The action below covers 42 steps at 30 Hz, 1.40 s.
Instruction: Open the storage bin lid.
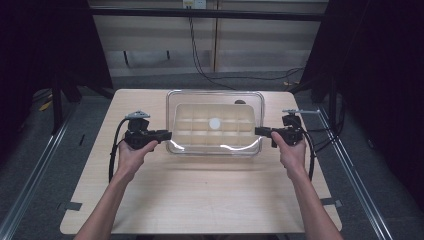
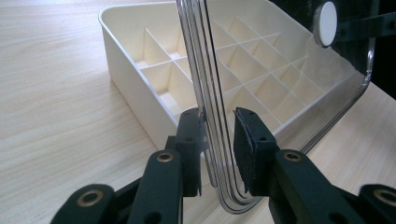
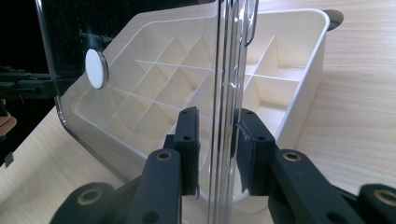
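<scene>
A clear lid (image 1: 215, 122) hangs at table centre over a cream divided tray (image 1: 186, 125), pinched at nine o'clock by the left gripper (image 1: 167, 134) and three o'clock by the right gripper (image 1: 259, 131), and may slip if either thin-edge grip loosens.

You've got the table (image 1: 200, 195) under everything; beyond its far edge a black cable (image 1: 200, 65) trails down the wall, rails (image 1: 30, 175) flanking its sides.
</scene>
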Available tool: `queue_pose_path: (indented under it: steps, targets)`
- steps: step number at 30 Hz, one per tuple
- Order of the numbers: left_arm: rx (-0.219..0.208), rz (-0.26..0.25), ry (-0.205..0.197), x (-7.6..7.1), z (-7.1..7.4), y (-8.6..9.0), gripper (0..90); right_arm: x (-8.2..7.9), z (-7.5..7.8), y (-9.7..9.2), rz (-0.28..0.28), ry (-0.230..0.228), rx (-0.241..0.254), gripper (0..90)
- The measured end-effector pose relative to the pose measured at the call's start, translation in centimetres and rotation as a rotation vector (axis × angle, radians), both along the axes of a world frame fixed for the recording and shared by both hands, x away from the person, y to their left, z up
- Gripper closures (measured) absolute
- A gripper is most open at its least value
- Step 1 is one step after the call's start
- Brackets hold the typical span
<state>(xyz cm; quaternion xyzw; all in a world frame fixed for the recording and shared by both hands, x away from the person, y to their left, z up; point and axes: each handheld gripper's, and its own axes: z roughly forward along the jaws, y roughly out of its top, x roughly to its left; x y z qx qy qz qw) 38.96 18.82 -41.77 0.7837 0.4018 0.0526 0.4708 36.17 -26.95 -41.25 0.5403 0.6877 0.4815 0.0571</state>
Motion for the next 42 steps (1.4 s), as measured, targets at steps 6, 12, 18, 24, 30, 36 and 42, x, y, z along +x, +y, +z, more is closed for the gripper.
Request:
queue_pose_path:
  steps: [6,12,18,24,30,36,42]
  targets:
    - [0.002,-0.005,-0.002,-0.3,0.1,0.4,72.3,-0.4,0.2,0.2,0.012,-0.006,0.014,72.6]
    - [-0.001,-0.012,0.001,-0.8,0.2,0.4,72.5,-1.0,0.4,0.1,0.015,-0.009,0.017,72.8]
    - [-0.003,-0.018,-0.006,-1.3,0.1,0.2,72.2,-1.7,0.5,-0.1,0.015,-0.009,0.019,72.9]
    - [-0.001,-0.017,-0.002,-1.6,-0.1,-0.1,71.6,-2.3,0.6,-0.3,0.013,-0.009,0.017,73.2]
    - [0.008,-0.02,-0.003,-1.9,-0.1,0.1,71.4,-2.8,0.5,-0.2,0.016,-0.009,0.035,73.6]
    - [0.015,-0.033,-0.016,-2.7,0.3,0.1,71.4,-3.4,0.1,-0.3,0.014,-0.002,0.042,73.2]
    - [0.015,-0.035,-0.016,-3.2,0.0,0.0,71.1,-3.9,-0.2,-0.4,0.016,0.001,0.048,73.2]
